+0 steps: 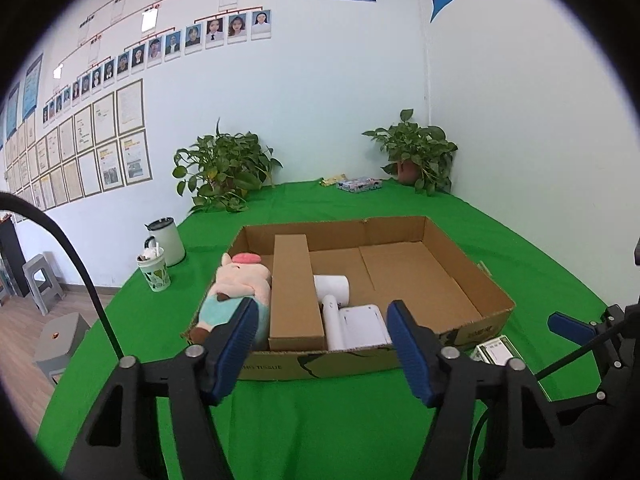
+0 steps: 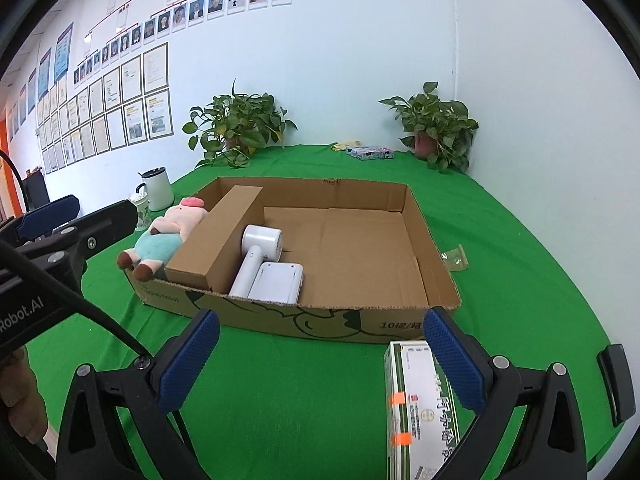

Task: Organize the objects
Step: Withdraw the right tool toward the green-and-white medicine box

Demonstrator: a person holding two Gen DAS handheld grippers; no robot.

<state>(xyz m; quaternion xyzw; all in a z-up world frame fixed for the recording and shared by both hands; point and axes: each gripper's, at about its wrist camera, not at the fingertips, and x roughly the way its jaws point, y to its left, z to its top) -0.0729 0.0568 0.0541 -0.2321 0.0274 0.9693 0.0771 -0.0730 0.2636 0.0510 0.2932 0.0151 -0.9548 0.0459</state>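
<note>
An open cardboard tray point(image 1: 280, 368) point(image 2: 320, 320) lies on the green cloth. Inside it, from left to right, are a plush pig point(image 1: 236, 284) point(image 2: 168, 236), a long brown carton point(image 1: 294, 292) point(image 2: 220, 240), a white hair dryer point(image 1: 332, 292) point(image 2: 260, 248) and a flat white box point(image 1: 364, 324) point(image 2: 278, 282). My left gripper point(image 1: 324, 348) hovers open just before the tray's front wall, holding nothing. My right gripper point(image 2: 320, 360) is open over the cloth. A green-and-white medicine box point(image 2: 416, 400) point(image 1: 494, 350) lies flat under its right finger, ungripped.
Two potted plants point(image 1: 224, 172) point(image 1: 416, 156) and a tissue pack point(image 1: 358, 184) stand at the back. A white kettle point(image 1: 166, 240) and a cup point(image 1: 154, 272) sit at the table's left edge. A crumpled clear wrapper point(image 2: 456, 258) lies right of the tray. Stools point(image 1: 60, 336) stand on the floor.
</note>
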